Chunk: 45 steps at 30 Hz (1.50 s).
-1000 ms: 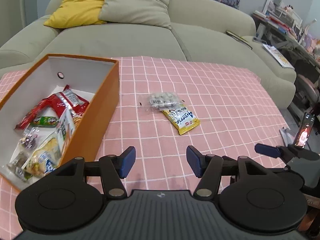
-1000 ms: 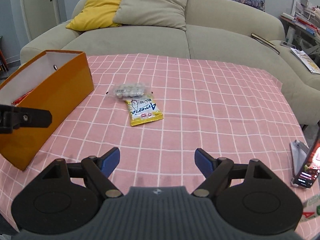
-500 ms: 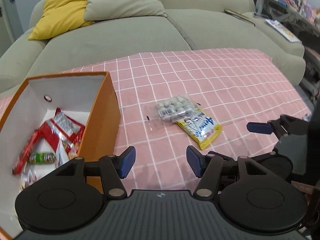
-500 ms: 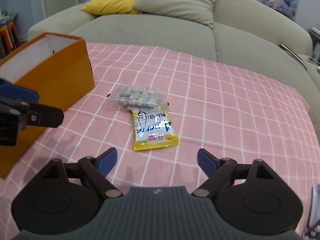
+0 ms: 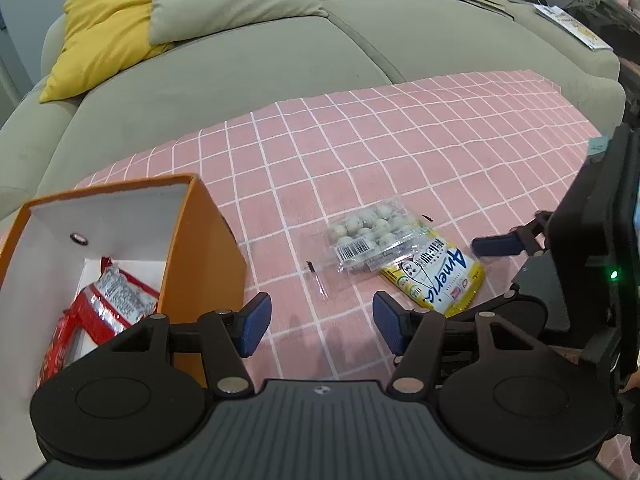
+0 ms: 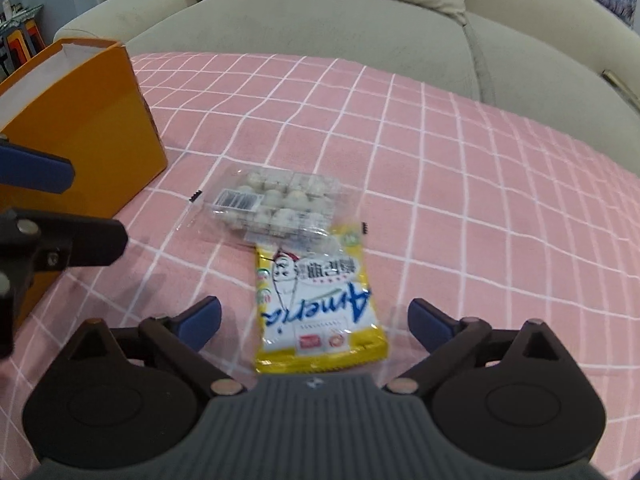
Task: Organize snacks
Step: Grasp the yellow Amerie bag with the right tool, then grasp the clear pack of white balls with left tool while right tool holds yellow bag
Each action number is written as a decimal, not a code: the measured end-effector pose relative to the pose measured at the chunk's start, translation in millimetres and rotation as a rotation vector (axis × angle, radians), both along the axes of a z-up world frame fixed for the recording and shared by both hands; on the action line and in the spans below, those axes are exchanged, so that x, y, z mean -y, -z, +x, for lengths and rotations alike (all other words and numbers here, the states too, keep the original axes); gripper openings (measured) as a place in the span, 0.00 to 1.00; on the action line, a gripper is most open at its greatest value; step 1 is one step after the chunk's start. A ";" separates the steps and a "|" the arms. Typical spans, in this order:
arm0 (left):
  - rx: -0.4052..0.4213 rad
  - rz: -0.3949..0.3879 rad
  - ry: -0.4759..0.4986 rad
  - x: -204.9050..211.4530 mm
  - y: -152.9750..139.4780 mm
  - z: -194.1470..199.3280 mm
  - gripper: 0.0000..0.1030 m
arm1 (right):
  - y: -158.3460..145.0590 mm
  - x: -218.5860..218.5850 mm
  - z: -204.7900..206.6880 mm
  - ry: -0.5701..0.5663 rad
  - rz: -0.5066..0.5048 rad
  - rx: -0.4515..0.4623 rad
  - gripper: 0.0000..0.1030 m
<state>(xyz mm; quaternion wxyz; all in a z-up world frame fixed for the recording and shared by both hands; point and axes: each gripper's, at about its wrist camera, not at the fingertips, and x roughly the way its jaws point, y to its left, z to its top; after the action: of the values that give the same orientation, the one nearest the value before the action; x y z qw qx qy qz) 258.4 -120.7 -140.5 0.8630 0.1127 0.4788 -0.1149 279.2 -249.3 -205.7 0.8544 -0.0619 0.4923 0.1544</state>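
— While my right gripper (image 6: 314, 322) points steeply down at the cloth, its jaws stand wide apart and have just been opening further; nothing is clamped.

— What lies between them?

— The near end of the yellow packet (image 6: 318, 306) shows between my two blue pads, flat on the pink checked tablecloth (image 6: 480, 184). Neither pad touches it.

— Which way does that packet run?

— Its long axis runs straight away from my right gripper, nearly along the line my fingers point. The blue lettering reads upside down from here. Its far short edge is tucked under the clear bag of pale round sweets (image 6: 276, 204).

— And the clear bag?

— It lies just beyond the yellow packet, touching it, with its long axis crosswise to my fingers. Its barcode label sits at the end toward my left side.

— Your other tool?

— My left gripper (image 5: 318, 322) is released too, pads apart over bare cloth with nothing between them. From it, both snacks lie ahead and to the right. The yellow packet (image 5: 436, 276) runs slantwise there, its near end beside my right-hand pad. The clear bag (image 5: 370, 236) sits at the packet's farther end.

— Where is the box?

— The orange box (image 5: 200, 248) stands close on the left of my left gripper, open at the top with white walls inside. A red and silver wrapper (image 5: 108, 304) lies in it. Beyond the table is a grey-green sofa (image 5: 248, 64) with a yellow cushion (image 5: 108, 36).
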 end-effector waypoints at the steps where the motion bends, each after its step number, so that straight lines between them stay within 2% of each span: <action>1: -0.001 0.005 0.005 0.6 1.0 2.2 0.67 | 2.5 -1.4 2.1 -0.003 -0.006 -0.007 0.83; 3: 0.001 0.014 0.012 1.5 3.1 6.4 0.67 | 2.6 -1.3 1.7 -0.002 -0.004 0.002 0.81; 7: -0.003 0.016 0.013 2.9 8.4 13.3 0.67 | -2.4 2.8 -2.2 0.000 -0.006 0.023 0.57; 9: -0.001 0.007 0.018 4.0 12.1 14.7 0.67 | -4.3 6.7 -5.0 0.009 -0.004 0.019 0.51; 15: 0.000 0.021 0.077 11.9 25.4 20.0 0.67 | -5.6 30.2 -23.5 0.065 -0.010 0.013 0.50; 21: -0.040 0.063 0.111 20.6 46.1 36.0 0.67 | -7.1 55.3 -31.0 0.133 -0.034 -0.008 0.51; 25: -0.065 0.053 0.137 29.0 57.6 46.3 0.66 | -7.8 62.6 -33.1 0.151 -0.014 -0.009 0.55; 26: -0.075 0.052 0.133 30.2 60.7 48.2 0.58 | -8.0 62.6 -33.9 0.153 -0.011 -0.009 0.56; 27: -0.084 0.055 0.121 30.8 63.9 50.2 0.56 | -7.9 63.0 -34.5 0.154 -0.009 -0.008 0.57; 29: -0.080 0.017 0.103 28.2 63.9 51.6 0.40 | -8.2 62.6 -37.0 0.159 -0.005 -0.006 0.57; 31: -0.084 -0.013 0.086 26.4 64.0 51.8 0.31 | -7.6 62.9 -39.1 0.164 0.000 0.000 0.57; 32: -0.086 -0.026 0.077 25.9 64.1 50.8 0.16 | -7.6 64.1 -40.9 0.166 0.002 0.003 0.56; 34: -0.084 -0.033 0.054 26.6 63.3 46.9 0.14 | -6.9 64.2 -41.8 0.167 -0.002 0.014 0.53; 36: -0.095 -0.048 0.023 25.6 62.2 42.5 0.06 | -7.7 64.4 -43.4 0.170 -0.002 0.017 0.50; 42: -0.134 -0.102 -0.063 15.4 57.2 21.9 0.05 | -10.3 61.8 -56.9 0.186 0.001 -0.002 0.50; 45: -0.148 -0.098 -0.097 8.4 55.1 1.7 0.05 | -12.4 56.5 -67.2 0.188 0.008 -0.027 0.50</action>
<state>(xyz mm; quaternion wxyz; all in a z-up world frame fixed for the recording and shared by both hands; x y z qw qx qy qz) 260.1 -129.1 -195.6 0.8344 0.0381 0.5398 -0.1043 212.0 -305.9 -193.3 0.8586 -0.0100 0.5068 0.0761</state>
